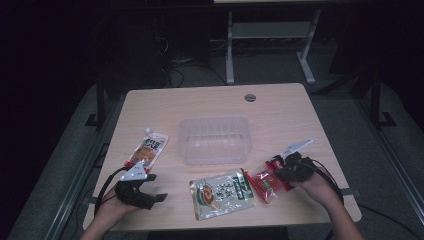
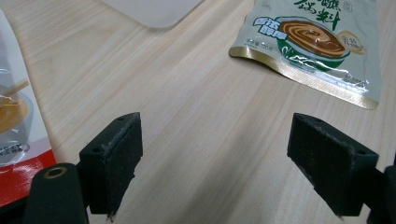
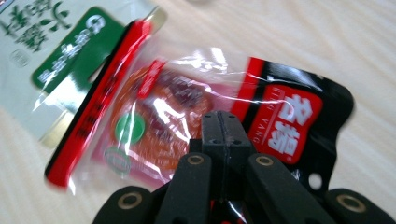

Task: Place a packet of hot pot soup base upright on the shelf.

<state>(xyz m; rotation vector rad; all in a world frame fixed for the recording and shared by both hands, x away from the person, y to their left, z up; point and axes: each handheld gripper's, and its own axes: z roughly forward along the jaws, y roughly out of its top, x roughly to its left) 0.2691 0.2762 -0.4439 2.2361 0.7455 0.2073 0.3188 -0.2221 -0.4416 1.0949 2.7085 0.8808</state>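
Right tongs [image 3: 224, 122] lie low, clamped shut on the red packet [image 3: 159, 116]; left tongs [image 2: 215, 163] hover gaping above the bench [image 2: 205, 107], empty.

Both forearms enter from the near edge of the table [image 1: 280, 107]. The left hand [image 1: 112, 205] holds the left gripper [image 1: 156, 187] low over the table's near left corner, pointing toward the table's middle, jaws spread wide with nothing between them. The right hand [image 1: 315, 182] holds the right gripper [image 1: 274, 169] near the table's right edge, angled inward, its jaws pressed together on the edge of a red and black packet [image 3: 280, 116]
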